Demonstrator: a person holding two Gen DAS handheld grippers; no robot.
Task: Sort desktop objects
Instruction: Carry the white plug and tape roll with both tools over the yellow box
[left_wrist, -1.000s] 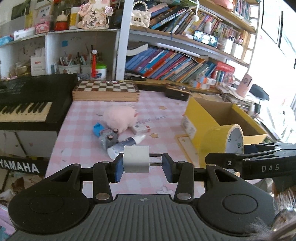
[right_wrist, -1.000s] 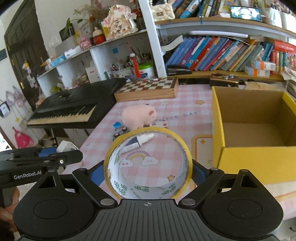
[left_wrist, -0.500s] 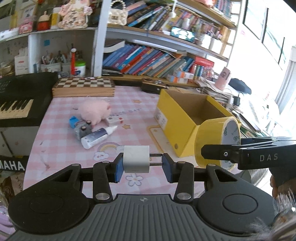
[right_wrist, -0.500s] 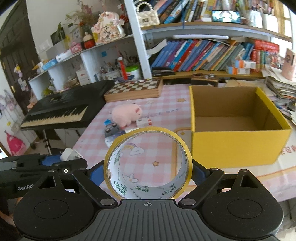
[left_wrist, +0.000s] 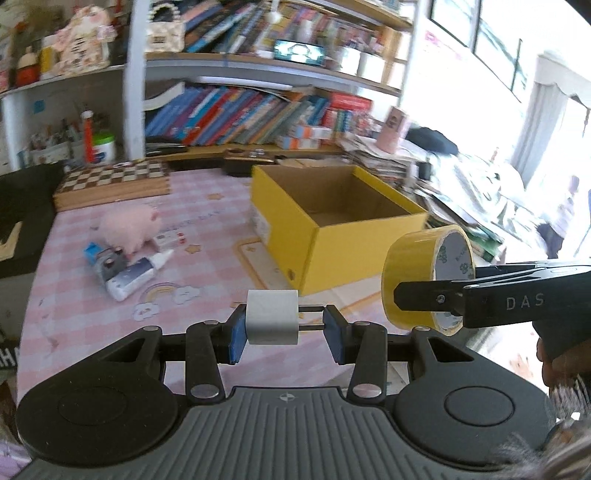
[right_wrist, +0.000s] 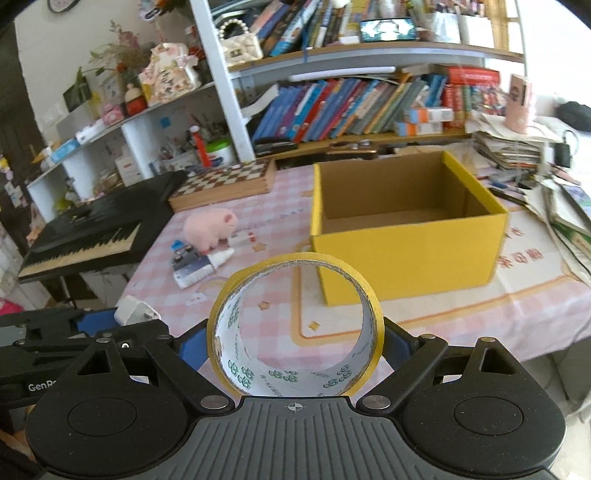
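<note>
My left gripper (left_wrist: 283, 334) is shut on a white plug charger (left_wrist: 272, 316), its prongs pointing at the right pad. My right gripper (right_wrist: 295, 347) is shut on a yellow tape roll (right_wrist: 236, 295), held upright with its hole facing me. That roll (left_wrist: 410, 273) and the right gripper's arm also show at the right of the left wrist view. The charger (right_wrist: 136, 312) shows at the lower left of the right wrist view. An open yellow cardboard box (right_wrist: 406, 236) (left_wrist: 325, 236) stands on the pink checked tablecloth ahead of both grippers, with nothing seen inside.
Left of the box lie a pink plush pig (right_wrist: 208, 227), a white glue bottle (right_wrist: 201, 267), a small white box (right_wrist: 242, 239) and a grey-and-blue item (right_wrist: 183, 256). A chessboard case (right_wrist: 225, 182) and keyboard (right_wrist: 85, 236) stand behind. Stacked papers (right_wrist: 561, 206) crowd the right.
Both grippers have swung to the right with their loads. The yellow box has shifted from the right edge toward the centre of both views, and the keyboard has slid off to the left.
</note>
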